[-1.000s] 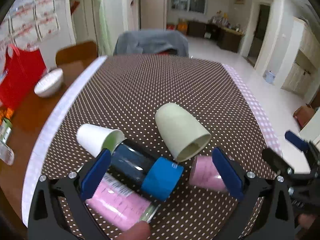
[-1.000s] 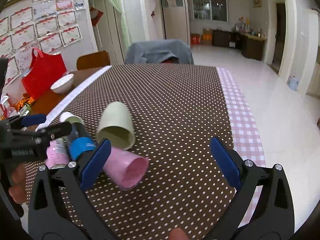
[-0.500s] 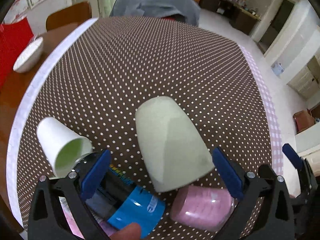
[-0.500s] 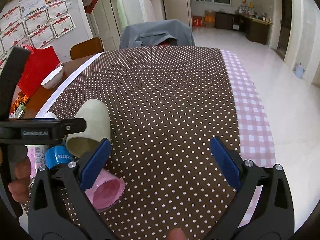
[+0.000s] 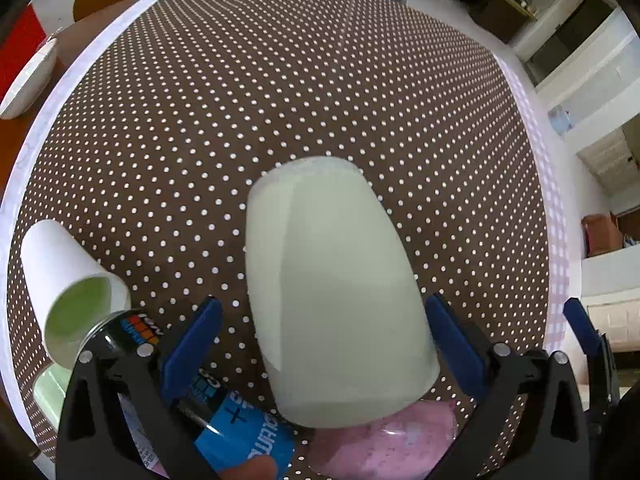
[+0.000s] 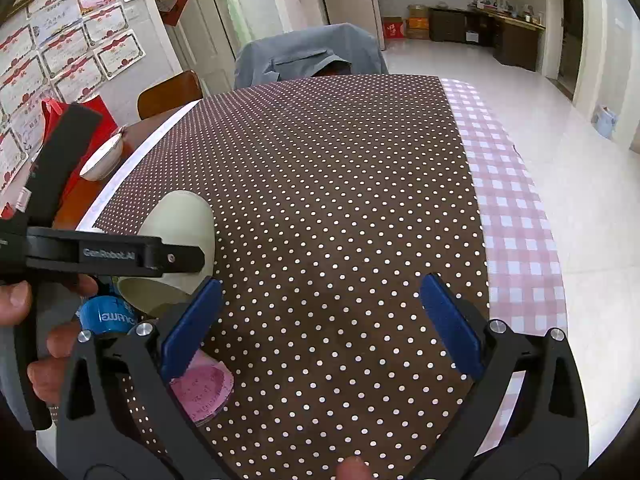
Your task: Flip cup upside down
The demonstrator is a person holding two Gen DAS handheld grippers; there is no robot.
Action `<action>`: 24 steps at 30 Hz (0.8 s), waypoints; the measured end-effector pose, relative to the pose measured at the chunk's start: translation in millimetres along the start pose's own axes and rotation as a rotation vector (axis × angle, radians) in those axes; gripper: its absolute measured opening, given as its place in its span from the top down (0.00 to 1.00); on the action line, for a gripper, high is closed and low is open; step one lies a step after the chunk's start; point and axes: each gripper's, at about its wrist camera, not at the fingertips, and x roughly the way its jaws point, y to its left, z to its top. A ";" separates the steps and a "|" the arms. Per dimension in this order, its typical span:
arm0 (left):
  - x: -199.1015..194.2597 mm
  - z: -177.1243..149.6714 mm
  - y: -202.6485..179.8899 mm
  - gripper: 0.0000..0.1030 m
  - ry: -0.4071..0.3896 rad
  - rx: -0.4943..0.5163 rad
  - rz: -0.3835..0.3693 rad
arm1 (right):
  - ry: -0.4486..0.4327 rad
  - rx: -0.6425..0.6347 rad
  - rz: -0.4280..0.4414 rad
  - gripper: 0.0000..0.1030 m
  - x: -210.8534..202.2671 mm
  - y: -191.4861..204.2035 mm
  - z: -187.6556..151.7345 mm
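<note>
The left gripper (image 5: 320, 344), jaws wide, has closed in over the pale cup (image 5: 332, 292) lying on its side on the bench (image 5: 280, 100); the right gripper (image 6: 320, 316) waits open, empty, well right.

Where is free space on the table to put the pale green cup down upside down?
Bare dotted cloth stretches beyond the pale green cup toward the grey-draped chair and right to the checked border. It is crowded near the left tool: white cup, blue-capped bottle and pink cup cluster there.
</note>
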 end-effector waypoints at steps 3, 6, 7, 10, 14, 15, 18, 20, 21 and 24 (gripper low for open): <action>12.5 4.5 -5.6 0.05 0.039 0.026 0.006 | -0.002 0.010 0.001 0.06 -1.6 -2.7 -1.4; 26.0 8.1 -10.5 0.21 0.101 0.048 -0.025 | -0.008 0.016 0.000 0.06 -5.6 -3.7 -3.3; 26.2 9.6 -11.8 0.21 0.103 0.052 -0.022 | -0.010 0.018 -0.003 0.06 -7.0 -3.8 -3.7; 20.6 14.3 -16.4 0.22 0.068 0.085 -0.008 | -0.016 0.029 -0.008 0.06 -12.3 -6.7 -6.5; 7.8 21.4 -15.7 0.23 0.029 0.113 -0.002 | -0.025 0.042 -0.017 0.06 -19.3 -9.2 -9.9; 4.4 21.7 -15.6 0.23 0.016 0.117 -0.001 | -0.028 0.044 -0.017 0.06 -21.2 -8.9 -10.4; -5.9 22.7 -11.4 0.23 -0.007 0.127 -0.015 | -0.038 0.043 -0.024 0.06 -28.2 -6.2 -13.8; -9.6 22.1 -10.8 0.24 -0.011 0.129 -0.026 | -0.044 0.040 -0.026 0.06 -33.5 -3.5 -16.8; -12.0 22.0 -10.0 0.24 -0.016 0.130 -0.032 | -0.047 0.038 -0.029 0.06 -35.2 -2.4 -17.7; -20.7 17.7 2.6 0.24 -0.028 0.131 -0.038 | -0.058 0.037 -0.032 0.06 -42.4 0.9 -21.6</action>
